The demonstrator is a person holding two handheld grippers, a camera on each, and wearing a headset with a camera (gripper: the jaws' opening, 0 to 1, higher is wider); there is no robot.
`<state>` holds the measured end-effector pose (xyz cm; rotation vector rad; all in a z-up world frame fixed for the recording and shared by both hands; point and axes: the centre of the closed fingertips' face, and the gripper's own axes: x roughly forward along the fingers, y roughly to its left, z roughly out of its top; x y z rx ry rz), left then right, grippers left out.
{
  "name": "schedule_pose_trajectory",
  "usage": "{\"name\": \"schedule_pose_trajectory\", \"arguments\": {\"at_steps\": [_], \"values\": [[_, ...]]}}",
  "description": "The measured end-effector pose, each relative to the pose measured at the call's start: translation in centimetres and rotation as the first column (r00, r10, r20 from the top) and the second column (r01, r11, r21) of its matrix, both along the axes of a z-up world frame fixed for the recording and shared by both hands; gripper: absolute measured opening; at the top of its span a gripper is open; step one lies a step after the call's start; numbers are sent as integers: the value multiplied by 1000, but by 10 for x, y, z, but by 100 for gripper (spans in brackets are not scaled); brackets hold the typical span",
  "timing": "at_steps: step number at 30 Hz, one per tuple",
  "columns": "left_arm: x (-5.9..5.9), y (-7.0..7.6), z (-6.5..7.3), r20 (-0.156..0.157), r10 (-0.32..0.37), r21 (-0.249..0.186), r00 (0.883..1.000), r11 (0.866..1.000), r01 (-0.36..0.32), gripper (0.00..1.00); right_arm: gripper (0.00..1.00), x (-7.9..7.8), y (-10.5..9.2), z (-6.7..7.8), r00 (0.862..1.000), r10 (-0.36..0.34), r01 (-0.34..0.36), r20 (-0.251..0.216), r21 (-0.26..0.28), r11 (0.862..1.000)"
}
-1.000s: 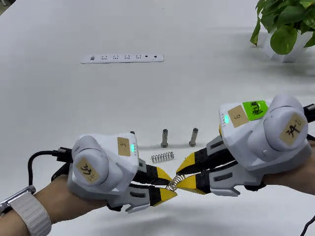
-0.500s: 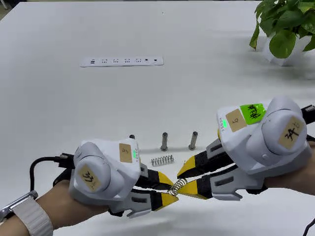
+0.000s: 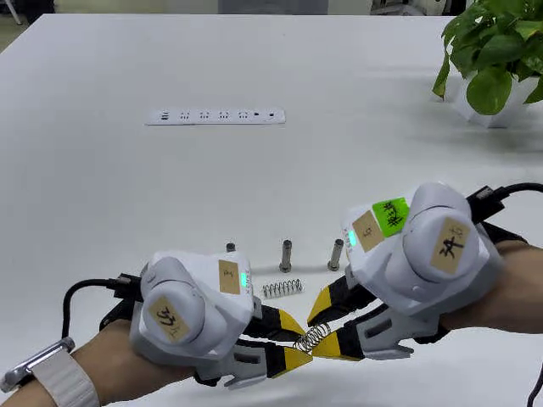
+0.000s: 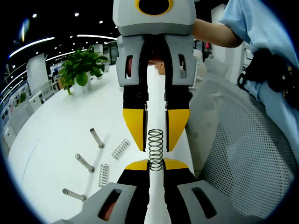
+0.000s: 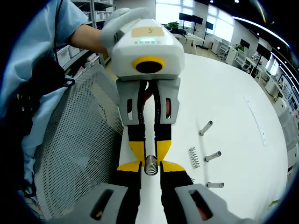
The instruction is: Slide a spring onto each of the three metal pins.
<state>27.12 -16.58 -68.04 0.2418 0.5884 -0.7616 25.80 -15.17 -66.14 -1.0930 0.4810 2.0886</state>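
You work at a wide white table (image 3: pixel 127 195), and a green plant (image 3: pixel 492 42) stands at its far right corner. Your 2 grippers meet tip to tip near the front edge of the table. Your left gripper (image 4: pixel 155 164) is clenched on one end of a spring (image 4: pixel 155 148) and holds it in the air. Your right gripper (image 5: pixel 150 168) is released: its 2 yellow jaws stand on both sides of the free end of the spring, with a thin gap on each side. A white power strip (image 3: pixel 215 115) lies far behind. Between it and the grippers, 3 pins (image 3: pixel 231 248) (image 3: pixel 286 254) (image 3: pixel 337 253) stand upright in a row, all 3 bare. The leftmost one is partly hidden behind the left gripper. In the left gripper view, 2 loose springs (image 4: pixel 120 148) (image 4: pixel 103 174) lie flat on the table, close beside the pins.
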Motion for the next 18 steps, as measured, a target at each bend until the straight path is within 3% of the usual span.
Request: {"name": "schedule_pose_trajectory", "arguments": {"at_steps": [18], "values": [[1,-4,0,0,-14,10,1000,1000,14,9,13,-1,-3,-8,1000,18,-18,12,-36,999]]}}
